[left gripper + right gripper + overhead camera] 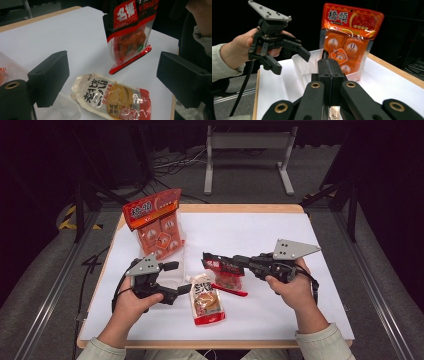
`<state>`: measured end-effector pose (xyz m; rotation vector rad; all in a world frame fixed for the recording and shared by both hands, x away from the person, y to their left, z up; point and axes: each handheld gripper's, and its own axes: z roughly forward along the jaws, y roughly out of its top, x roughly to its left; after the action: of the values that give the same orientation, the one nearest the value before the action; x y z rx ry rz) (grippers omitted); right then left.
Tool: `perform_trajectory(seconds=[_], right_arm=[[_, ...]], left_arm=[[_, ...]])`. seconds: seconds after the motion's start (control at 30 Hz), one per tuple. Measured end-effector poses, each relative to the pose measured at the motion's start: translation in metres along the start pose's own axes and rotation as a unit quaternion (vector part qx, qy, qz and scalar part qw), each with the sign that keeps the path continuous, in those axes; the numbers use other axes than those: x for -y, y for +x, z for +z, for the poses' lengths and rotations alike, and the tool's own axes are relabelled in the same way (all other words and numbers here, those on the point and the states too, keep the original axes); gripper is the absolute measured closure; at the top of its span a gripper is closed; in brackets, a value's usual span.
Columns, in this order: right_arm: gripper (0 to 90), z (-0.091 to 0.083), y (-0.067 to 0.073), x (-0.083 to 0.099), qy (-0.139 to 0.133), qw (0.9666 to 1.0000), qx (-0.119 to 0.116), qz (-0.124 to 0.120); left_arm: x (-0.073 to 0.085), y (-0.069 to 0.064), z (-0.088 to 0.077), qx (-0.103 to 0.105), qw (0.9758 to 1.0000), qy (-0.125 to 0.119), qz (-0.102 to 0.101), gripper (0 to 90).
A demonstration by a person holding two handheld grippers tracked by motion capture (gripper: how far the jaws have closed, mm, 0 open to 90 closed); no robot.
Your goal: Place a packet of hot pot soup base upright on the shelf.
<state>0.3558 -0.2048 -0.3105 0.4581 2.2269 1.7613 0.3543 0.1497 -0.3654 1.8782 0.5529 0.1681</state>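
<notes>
High view first, reading from my left: my left gripper point(172, 281) hangs with its jaws spread and nothing between them, just left of the pale snack pouch point(206, 298) that lies flat on the white sheet point(260, 232). Behind it, at the far left of the table, the orange pack point(156, 222) stands upright in the clear tray point(305, 65). Moving right, the dark red pouch point(223, 270) hangs at mid-table, pinched by its top edge in my right gripper point(226, 261), whose jaws are clenched flat on the film; its bottom edge seems to just touch the sheet, close beside the pale pouch.

I judge the step in hand to be carrying this red pouch towards the tray. To do it well I should keep the pinch firm on the seal, lift until the bottom edge clears the pale pouch, and bring it in beside the orange pack without knocking that over. My left tool should stay out of the path.

Count: three snack packs, one tray, two grippers.
</notes>
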Motion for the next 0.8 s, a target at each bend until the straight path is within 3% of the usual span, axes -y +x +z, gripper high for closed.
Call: perform_trajectory(seconds=[0.43, 0.8], right_arm=[[90.0, 0.013, 0.019, -0.004, -0.009, 0.9994, -0.031, -0.015], [90.0, 0.019, 0.021, 0.000, -0.022, 0.9987, -0.041, -0.019]], left_arm=[[-0.006, -0.006, 0.019, 0.023, 0.9997, -0.003, -0.001, 14.5], [-0.012, -0.007, 0.037, 0.051, 0.9986, -0.011, -0.007, 19.1]])
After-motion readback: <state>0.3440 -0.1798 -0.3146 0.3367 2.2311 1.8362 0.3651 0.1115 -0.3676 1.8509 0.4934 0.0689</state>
